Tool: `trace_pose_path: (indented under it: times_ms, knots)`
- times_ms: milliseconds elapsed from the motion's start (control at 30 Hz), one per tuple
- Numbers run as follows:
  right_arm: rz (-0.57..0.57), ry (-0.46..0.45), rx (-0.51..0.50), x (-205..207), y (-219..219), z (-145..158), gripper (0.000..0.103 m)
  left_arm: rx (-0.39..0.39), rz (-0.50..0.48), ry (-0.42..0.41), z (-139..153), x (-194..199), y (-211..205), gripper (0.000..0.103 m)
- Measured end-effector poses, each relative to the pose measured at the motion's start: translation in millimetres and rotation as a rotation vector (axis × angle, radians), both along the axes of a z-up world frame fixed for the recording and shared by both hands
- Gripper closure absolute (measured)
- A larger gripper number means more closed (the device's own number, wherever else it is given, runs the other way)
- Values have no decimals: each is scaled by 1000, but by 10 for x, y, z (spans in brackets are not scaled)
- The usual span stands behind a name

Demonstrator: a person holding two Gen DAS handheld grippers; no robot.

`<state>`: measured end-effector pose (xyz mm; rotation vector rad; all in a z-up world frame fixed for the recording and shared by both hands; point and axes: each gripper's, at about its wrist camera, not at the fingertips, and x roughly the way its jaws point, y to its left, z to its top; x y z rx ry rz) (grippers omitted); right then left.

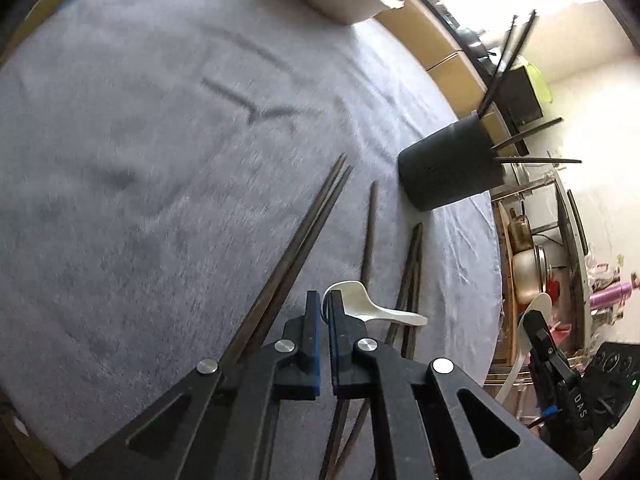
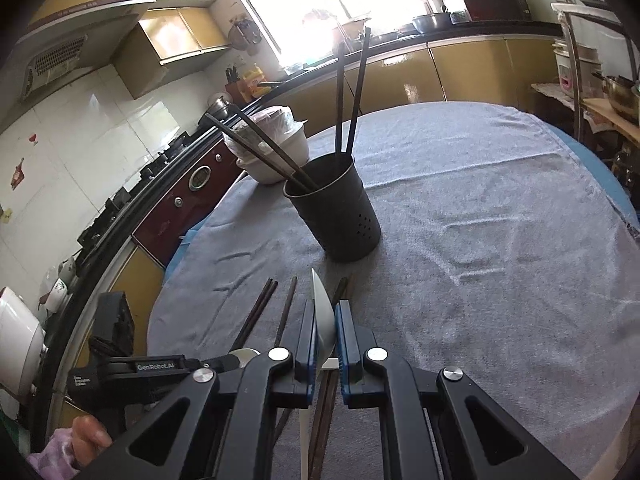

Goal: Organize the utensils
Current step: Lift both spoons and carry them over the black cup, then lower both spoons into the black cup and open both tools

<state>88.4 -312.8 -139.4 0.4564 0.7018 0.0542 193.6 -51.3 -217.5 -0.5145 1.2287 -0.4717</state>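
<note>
A black utensil holder [image 2: 336,208] stands on the grey cloth with several dark chopsticks [image 2: 346,92] in it; it also shows in the left wrist view [image 1: 450,164]. More dark chopsticks [image 1: 304,232] lie loose on the cloth. My left gripper [image 1: 325,300] is shut on the rim of a white ceramic spoon [image 1: 384,312] that rests on the cloth. My right gripper [image 2: 323,308] is shut on another white spoon [image 2: 323,312], held edge-on above the loose chopsticks [image 2: 260,312], short of the holder.
A white covered bowl [image 2: 276,144] sits at the table's far edge, behind the holder. A stove and kitchen counters run along the left and back. The round table [image 2: 500,220] is covered by the grey cloth.
</note>
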Motion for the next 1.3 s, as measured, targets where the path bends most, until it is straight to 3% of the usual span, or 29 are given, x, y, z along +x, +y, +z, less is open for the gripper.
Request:
trace_pose_path:
  times_ms: [300,467,700,933,1133,1300]
  knots:
    - [8,-125,-5,118,-118,331,94,172,-114,-291,851,85,-206,101]
    - [10,-222,-45,234,-170,547,94,246,-203,-385,1213,121,-288,101]
    - [31,-234,-89,569,-159,668,94,287,-260,-508,1706,202,-416,101]
    - [-1,-422,-115,853,-206,988,94,287,-239,-647,2249,402,-631,101]
    - [-72,-556,-202,1138,-145,1091,94,322,-207,-702,2326,644,-869,101]
    - [-96,-540,-283,1433,-53,893,94,390,-235,-669,2078,824,-1097,101]
